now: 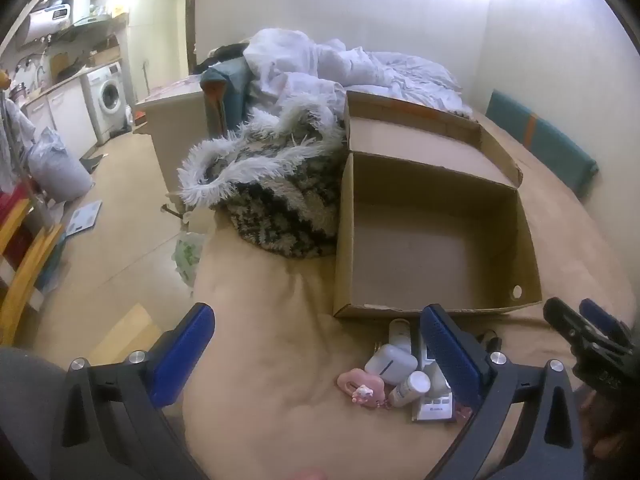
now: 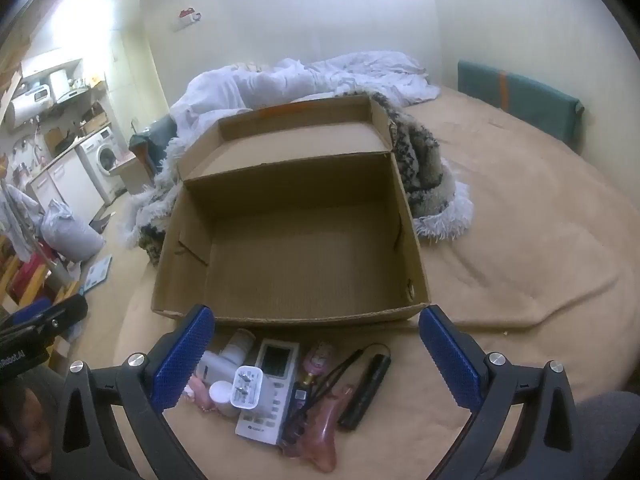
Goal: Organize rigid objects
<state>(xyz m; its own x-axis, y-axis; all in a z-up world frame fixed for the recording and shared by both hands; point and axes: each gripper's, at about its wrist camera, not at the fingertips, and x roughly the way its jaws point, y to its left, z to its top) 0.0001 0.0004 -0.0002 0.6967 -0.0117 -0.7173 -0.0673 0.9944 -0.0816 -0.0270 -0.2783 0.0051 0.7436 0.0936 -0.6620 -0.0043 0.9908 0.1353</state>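
- Cardboard, plain brown and corrugated, makes up the open box [image 2: 296, 240] on my tan bed cover [image 2: 520, 240]; its hinged lid [image 2: 296, 136] lies flipped back behind it, and nothing shows on its floor.
- Between my right gripper [image 2: 316, 356] and the box's near wall lies the cluster of small hard things, just below the box edge.
- My right gripper's 2 blue ribbed pads [image 2: 184, 356] stand fully spread, holding nothing; the cluster sits in the gap between them, lower in the picture.
- My left gripper [image 1: 316, 354] is spread just as wide and empty; its right-hand pad [image 1: 452, 356] covers part of the cluster, and the rest shows to that pad's left.
- In the right wrist view I see a flat white remote [image 2: 270, 392] with a dark screen, a white cube charger [image 2: 248, 392] lying on it prongs up, a round white bottle [image 2: 236, 350], a slim black cylinder [image 2: 366, 390] with a cord, and a glossy pink piece [image 2: 324, 436].
- Only the left wrist view shows the rounded white earbud case [image 1: 390, 362] and a pink heart-shaped item [image 1: 360, 386] clearly; the black cylinder is almost hidden there.
- A shaggy black-and-cream throw [image 1: 276, 192] with a white fringe lies against the box, with a crumpled white duvet [image 1: 340, 68] behind.
- Each view catches the other gripper at its edge.
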